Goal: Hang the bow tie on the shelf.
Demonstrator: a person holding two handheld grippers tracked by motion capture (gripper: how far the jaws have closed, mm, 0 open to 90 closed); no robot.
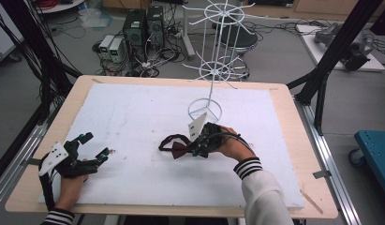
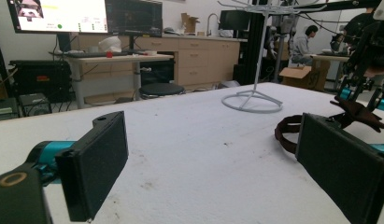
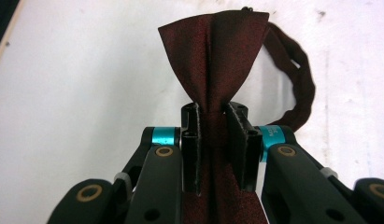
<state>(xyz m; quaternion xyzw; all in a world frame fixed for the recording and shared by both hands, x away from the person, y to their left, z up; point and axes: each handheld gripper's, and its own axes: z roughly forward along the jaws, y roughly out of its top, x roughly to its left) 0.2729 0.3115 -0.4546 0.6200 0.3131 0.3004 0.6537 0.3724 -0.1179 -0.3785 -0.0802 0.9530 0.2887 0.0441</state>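
Observation:
A dark red bow tie (image 1: 181,149) with a dark neck band lies on the white foam board (image 1: 134,112) near the middle of the table. My right gripper (image 1: 196,149) is shut on the bow tie (image 3: 213,70) at its knot, the jaws pinching the fabric from both sides. In the left gripper view the bow tie (image 2: 358,112) and its band sit at the right. My left gripper (image 1: 94,146) rests at the board's left front, open, with nothing between its pads (image 2: 94,170).
A white wire display stand (image 1: 210,56) rises from a ring base (image 1: 205,111) behind the bow tie. The wooden table edge (image 1: 293,122) frames the board. Black frame posts stand at left and right. Computers and cables lie on the floor beyond.

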